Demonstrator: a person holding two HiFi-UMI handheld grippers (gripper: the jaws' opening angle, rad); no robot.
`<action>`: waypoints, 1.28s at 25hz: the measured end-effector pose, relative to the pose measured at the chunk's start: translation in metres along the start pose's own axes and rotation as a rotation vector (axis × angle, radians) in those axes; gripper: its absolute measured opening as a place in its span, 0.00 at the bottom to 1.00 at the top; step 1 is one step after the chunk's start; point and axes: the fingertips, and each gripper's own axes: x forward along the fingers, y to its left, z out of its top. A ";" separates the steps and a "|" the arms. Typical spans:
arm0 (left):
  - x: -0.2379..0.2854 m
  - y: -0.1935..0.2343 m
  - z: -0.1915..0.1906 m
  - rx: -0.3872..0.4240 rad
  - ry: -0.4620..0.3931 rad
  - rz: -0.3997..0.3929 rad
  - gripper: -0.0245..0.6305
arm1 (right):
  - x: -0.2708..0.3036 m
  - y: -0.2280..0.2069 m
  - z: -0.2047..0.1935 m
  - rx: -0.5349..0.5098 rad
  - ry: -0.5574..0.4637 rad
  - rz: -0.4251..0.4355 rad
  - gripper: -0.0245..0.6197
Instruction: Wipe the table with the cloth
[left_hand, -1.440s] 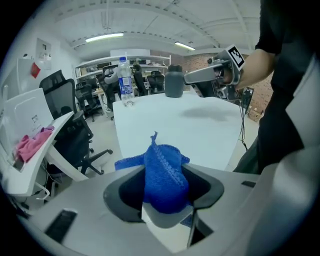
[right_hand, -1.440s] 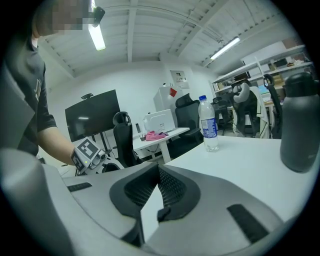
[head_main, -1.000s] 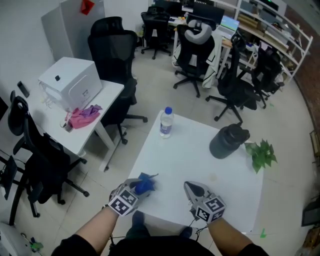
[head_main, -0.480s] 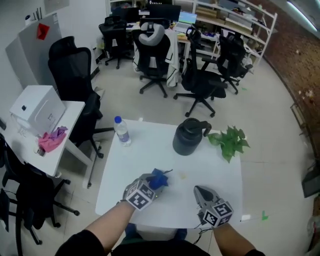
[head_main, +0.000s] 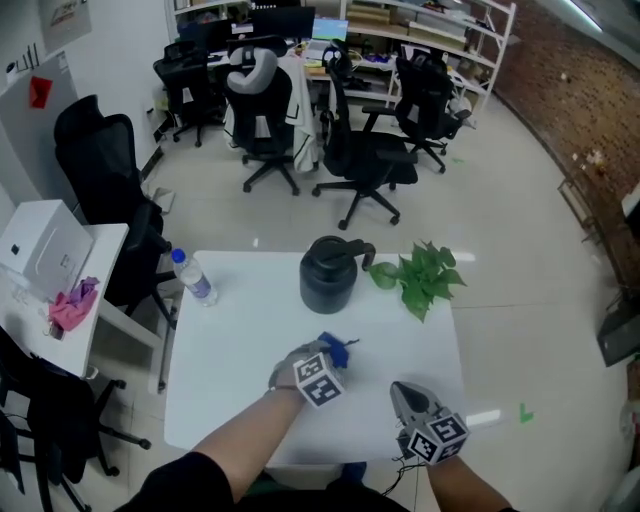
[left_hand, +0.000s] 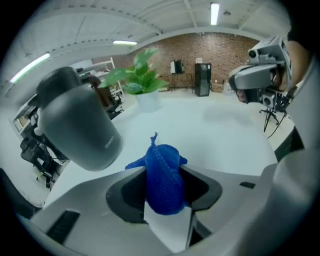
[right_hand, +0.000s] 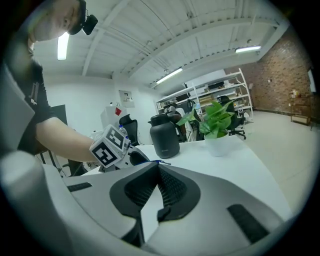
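A bunched blue cloth (head_main: 336, 350) is clamped in my left gripper (head_main: 329, 358), which tilts down over the middle front of the white table (head_main: 225, 370). In the left gripper view the cloth (left_hand: 161, 152) fills the gap between the jaws of the left gripper (left_hand: 164, 171), and its tip pokes out ahead. My right gripper (head_main: 398, 388) hovers near the table's front right with its jaws together and nothing in them. Its tips (right_hand: 156, 166) meet in the right gripper view, where the left gripper's marker cube (right_hand: 109, 145) shows to the left.
A black jug (head_main: 329, 272) stands at the back middle of the table, a potted green plant (head_main: 419, 276) to its right and a water bottle (head_main: 193, 278) at the back left. Office chairs (head_main: 366, 150) and a side desk (head_main: 45, 262) surround the table.
Both grippers have moved to the right along the table's front. The left one, still holding the cloth, has gone from the front left corner to the middle, closer to the jug.
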 end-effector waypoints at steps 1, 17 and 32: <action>0.008 -0.003 -0.003 0.007 0.028 -0.012 0.31 | -0.003 -0.003 -0.001 0.007 0.000 -0.007 0.04; 0.018 -0.005 -0.006 -0.053 0.049 -0.098 0.31 | -0.002 -0.010 0.001 0.036 -0.015 -0.015 0.04; 0.018 -0.005 -0.009 -0.064 0.078 -0.149 0.31 | -0.002 -0.004 -0.003 0.039 -0.008 -0.005 0.04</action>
